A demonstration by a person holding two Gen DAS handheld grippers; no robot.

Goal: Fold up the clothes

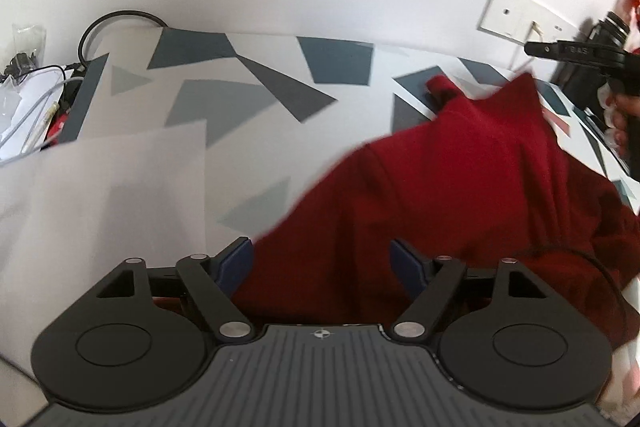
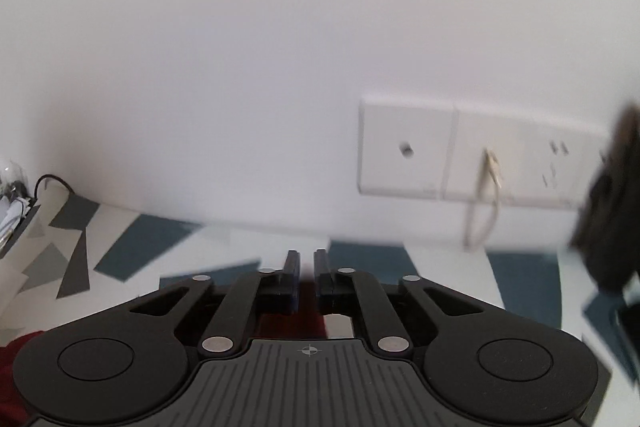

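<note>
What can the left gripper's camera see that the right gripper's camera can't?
Only the left wrist view shows most of the dark red garment spread over the table, the open left gripper above its edge, and the right gripper in a hand. Only the right wrist view shows the right gripper's fingers close up, nearly together. Both show the grey-and-blue patterned tablecloth, the white wall socket plate and the black cable.
</note>
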